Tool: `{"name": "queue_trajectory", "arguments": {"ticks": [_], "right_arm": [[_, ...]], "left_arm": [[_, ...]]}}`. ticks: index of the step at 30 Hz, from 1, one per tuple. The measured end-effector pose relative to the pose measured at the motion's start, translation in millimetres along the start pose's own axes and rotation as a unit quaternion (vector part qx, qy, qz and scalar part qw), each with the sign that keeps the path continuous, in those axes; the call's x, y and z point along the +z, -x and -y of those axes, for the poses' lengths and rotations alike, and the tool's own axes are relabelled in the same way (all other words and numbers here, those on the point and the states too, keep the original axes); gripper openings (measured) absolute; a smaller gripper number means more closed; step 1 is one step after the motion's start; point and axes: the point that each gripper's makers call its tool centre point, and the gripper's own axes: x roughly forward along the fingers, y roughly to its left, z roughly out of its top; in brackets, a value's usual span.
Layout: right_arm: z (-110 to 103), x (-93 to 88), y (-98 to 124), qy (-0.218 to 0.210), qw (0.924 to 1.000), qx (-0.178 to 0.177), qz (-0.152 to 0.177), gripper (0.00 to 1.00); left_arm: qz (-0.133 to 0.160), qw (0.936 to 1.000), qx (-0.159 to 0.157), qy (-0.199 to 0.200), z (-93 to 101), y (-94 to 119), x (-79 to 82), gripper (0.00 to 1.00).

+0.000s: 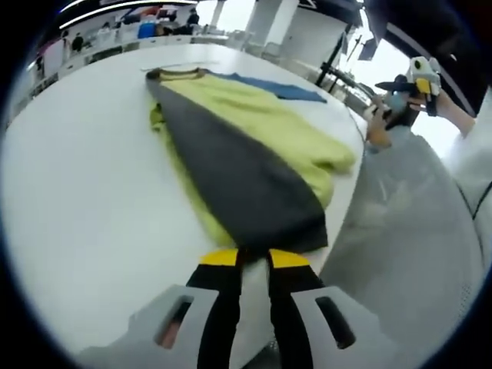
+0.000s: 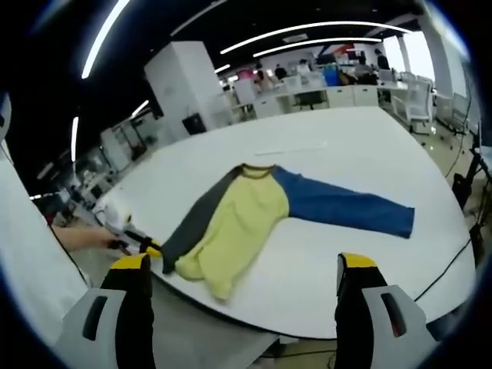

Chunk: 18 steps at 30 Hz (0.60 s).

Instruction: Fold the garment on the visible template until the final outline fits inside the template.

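Note:
A long-sleeved shirt lies flat on the round white table. It has a yellow body, a grey sleeve and a blue sleeve. The grey sleeve runs over the yellow body toward the table's edge, and my left gripper is shut on its cuff. In the right gripper view the same shirt lies with its blue sleeve spread out to the right. The left gripper holds the grey sleeve at the table's rim. My right gripper hangs open off the table, with nothing between its jaws.
A faint thin line marks the table beyond the collar. A hand holds the right gripper past the table's edge. Grey floor lies beside the table. Desks, chairs and people stand far behind.

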Motion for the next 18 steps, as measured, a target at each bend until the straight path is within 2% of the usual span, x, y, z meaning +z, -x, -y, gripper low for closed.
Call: {"name": "queue_trajectory", "arguments": {"ticks": [5, 18], "right_arm": [[3, 0.4, 0, -0.001, 1.0, -0.004, -0.001, 1.0], [2, 0.9, -1, -0.001, 1.0, -0.002, -0.001, 1.0]], "left_arm": [[-0.002, 1.0, -0.001, 0.005, -1.8, 1, -0.4, 0.0], [0.001, 0.9999, -0.003, 0.013, 1.4, 11, 6.3, 0.0]]}}
